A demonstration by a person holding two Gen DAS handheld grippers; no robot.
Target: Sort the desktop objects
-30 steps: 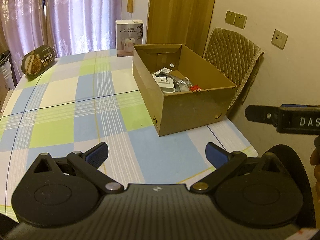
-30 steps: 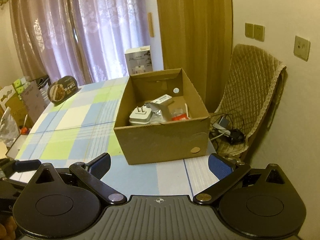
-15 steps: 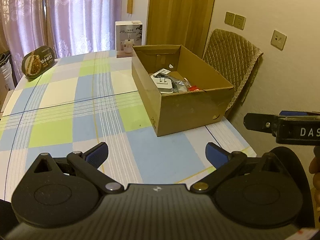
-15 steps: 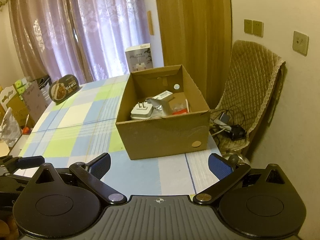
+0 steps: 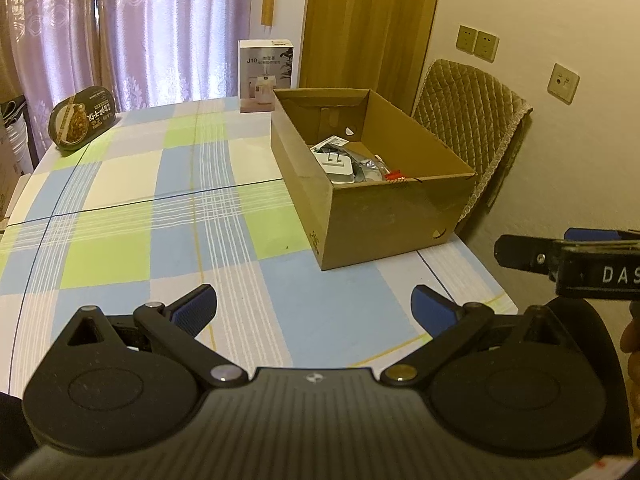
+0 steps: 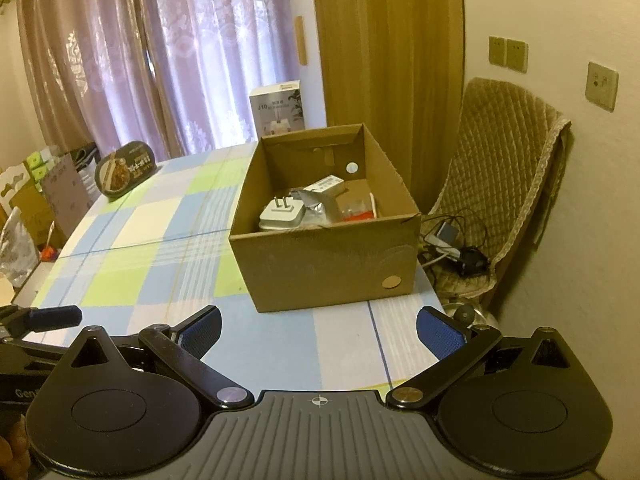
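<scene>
**A:** Left wrist view: report status.

**B:** The left tongs (image 5: 314, 308) stand apart, nothing between them, above the near edge of the tabletop (image 5: 132, 184). The cardboard box (image 5: 384, 216) sits on the right part of the tabletop, top open. Inside lie a white plug adapter (image 5: 338, 168), a silvery packet (image 5: 370, 168) and a red item (image 5: 394, 176). At the far left corner a dark oval food tray (image 5: 82, 120) stands on edge; a white product carton (image 5: 265, 76) stands upright behind the box. The right tongs (image 5: 520, 254) enter at the right edge, seen side-on.

**A:** Right wrist view?

**B:** The right tongs (image 6: 318, 330) are likewise apart and hold nothing. The box (image 6: 328, 264) lies straight ahead, the adapter (image 6: 280, 216) prongs-up against its near wall, with a small white pack (image 6: 326, 186) behind it. The food tray (image 6: 126, 170) and carton (image 6: 278, 108) are well apart from both tongs. Part of the left tongs (image 6: 44, 318) shows at the lower left. A chair (image 6: 500, 200) carrying cables stands just beside the tabletop's right edge.

**A:** Progress?

**B:** Judged from this layout, the small items are already in the box; only the tray and carton remain outside it.

**A:** Hazards?

**B:** 1. The tray balances on its edge; a push from one finger would likely tip it flat or slide it off the far corner.
2. The carton is tall and probably light; a high grip could topple it.
3. Reaching across could catch the box wall and shove the box toward the right edge, where the chair and cables are.
</scene>
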